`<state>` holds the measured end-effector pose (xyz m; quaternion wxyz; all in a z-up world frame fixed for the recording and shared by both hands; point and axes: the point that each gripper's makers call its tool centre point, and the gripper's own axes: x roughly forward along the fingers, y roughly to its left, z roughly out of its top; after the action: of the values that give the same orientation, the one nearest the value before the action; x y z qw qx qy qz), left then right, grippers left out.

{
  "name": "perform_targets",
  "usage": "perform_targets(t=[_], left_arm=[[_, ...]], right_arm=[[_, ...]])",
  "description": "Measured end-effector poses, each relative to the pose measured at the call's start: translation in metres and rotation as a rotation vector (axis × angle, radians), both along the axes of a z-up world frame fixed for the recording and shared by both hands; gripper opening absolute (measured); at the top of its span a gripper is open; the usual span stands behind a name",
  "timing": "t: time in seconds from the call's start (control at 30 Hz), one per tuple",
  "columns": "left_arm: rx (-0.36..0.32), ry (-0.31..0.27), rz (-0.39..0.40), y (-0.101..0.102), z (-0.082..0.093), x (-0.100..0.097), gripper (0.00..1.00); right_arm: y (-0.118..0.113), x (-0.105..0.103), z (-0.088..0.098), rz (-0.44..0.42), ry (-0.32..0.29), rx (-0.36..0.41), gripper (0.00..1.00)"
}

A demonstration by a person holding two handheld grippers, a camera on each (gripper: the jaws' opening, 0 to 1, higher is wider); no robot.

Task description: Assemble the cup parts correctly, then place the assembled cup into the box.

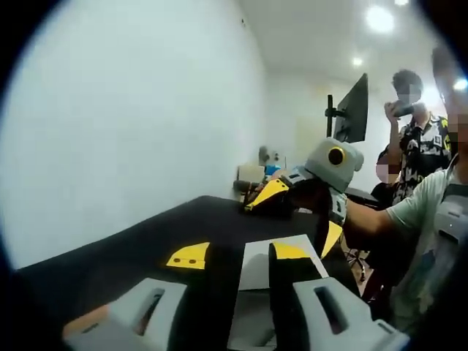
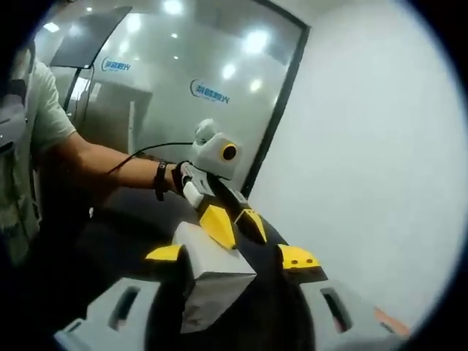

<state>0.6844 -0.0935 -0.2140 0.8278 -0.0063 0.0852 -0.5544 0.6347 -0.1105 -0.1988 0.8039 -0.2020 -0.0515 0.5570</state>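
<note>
Box (image 2: 212, 281) between right gripper (image 2: 232, 254) jaws, left gripper (image 1: 239, 256) jaws wide.

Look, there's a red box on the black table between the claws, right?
Not quite. The box is white, not red, as the right gripper view shows. The rest holds: it sits on the black table between the left claw and the right claw.

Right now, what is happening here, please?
A person holds a gripper in each hand over a black table. The left gripper and the right gripper face each other across a white box, both with jaws open. The box sits between the right gripper's jaws, apparently not clamped. Another person stands behind.
</note>
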Motion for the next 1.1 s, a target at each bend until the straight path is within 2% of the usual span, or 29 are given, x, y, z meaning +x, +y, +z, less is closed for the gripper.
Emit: perform_targets(t=[0.17, 0.37, 0.47, 0.57, 0.7, 0.9, 1.1], left_arm=[[0.003, -0.009, 0.01, 0.001, 0.0, 0.002, 0.28], [-0.008, 0.009, -0.006, -0.001, -0.002, -0.005, 0.23], [0.004, 0.0, -0.007, -0.002, -0.002, -0.006, 0.22], [0.009, -0.005, 0.003, -0.001, -0.001, -0.003, 0.22], [-0.014, 0.003, 0.001, 0.0, -0.002, -0.001, 0.28], [-0.036, 0.006, 0.008, 0.003, -0.001, 0.002, 0.33], [-0.051, 0.014, 0.01, 0.006, -0.001, 0.003, 0.34]], right_arm=[[0.002, -0.001, -0.001, -0.002, -0.002, 0.003, 0.44], [0.003, -0.002, -0.005, -0.006, 0.012, -0.001, 0.41], [0.004, -0.003, -0.009, -0.005, 0.023, -0.011, 0.42], [0.003, 0.003, -0.004, -0.029, 0.013, -0.013, 0.46], [0.004, 0.001, 0.002, -0.016, 0.027, 0.024, 0.45], [0.005, -0.002, 0.002, 0.006, 0.007, 0.018, 0.43], [0.007, -0.011, -0.003, 0.057, 0.031, 0.001, 0.4]])
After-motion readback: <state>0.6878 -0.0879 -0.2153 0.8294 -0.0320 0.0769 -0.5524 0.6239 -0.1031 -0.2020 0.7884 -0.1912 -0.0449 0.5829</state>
